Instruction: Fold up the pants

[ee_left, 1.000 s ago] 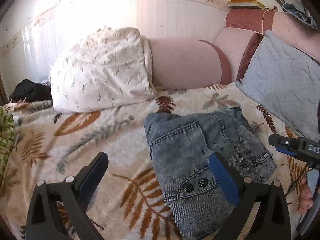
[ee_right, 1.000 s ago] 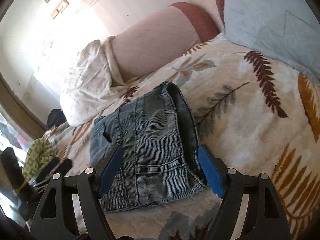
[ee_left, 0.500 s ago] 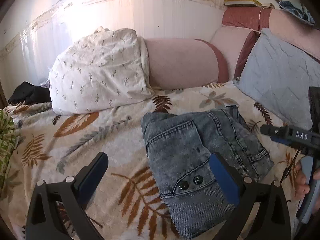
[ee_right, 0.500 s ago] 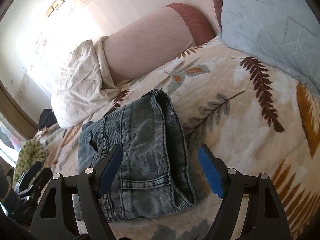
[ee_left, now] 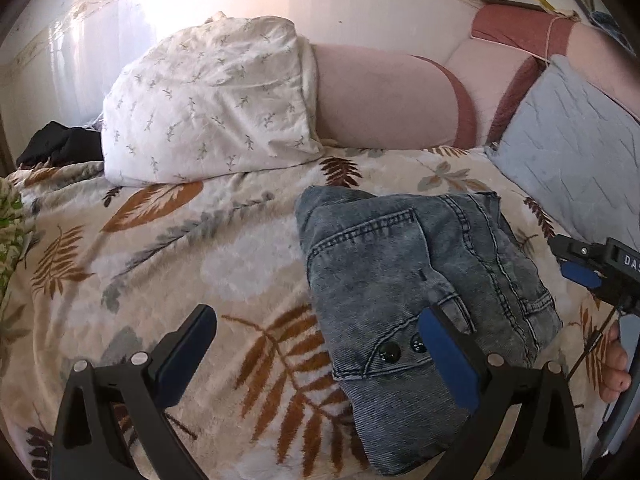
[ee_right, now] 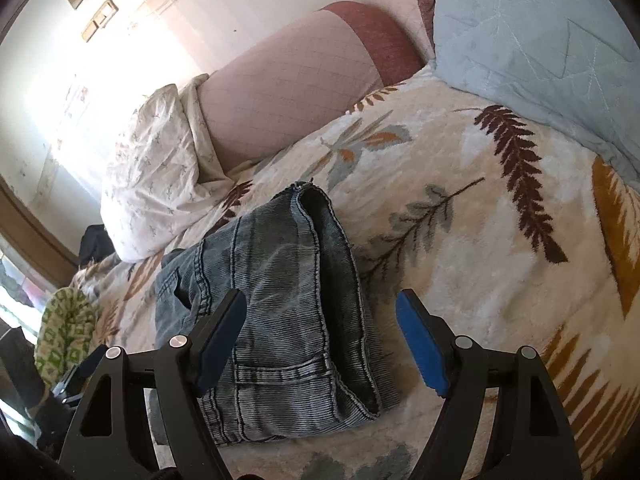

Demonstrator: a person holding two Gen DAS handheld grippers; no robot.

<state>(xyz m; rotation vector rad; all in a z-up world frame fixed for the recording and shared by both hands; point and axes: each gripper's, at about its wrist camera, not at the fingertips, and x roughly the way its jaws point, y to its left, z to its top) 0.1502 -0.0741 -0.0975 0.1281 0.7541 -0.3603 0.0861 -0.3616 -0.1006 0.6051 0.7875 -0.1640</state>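
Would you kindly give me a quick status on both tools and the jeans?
Left tool open, empty. Right tool open, empty, above the jeans. Jeans folded into a compact bundle on the leaf-print blanket. Nothing in the way.

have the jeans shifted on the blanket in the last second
No. The folded jeans lie at the same spot beside the grey fern print on the blanket; only the camera view shifted.
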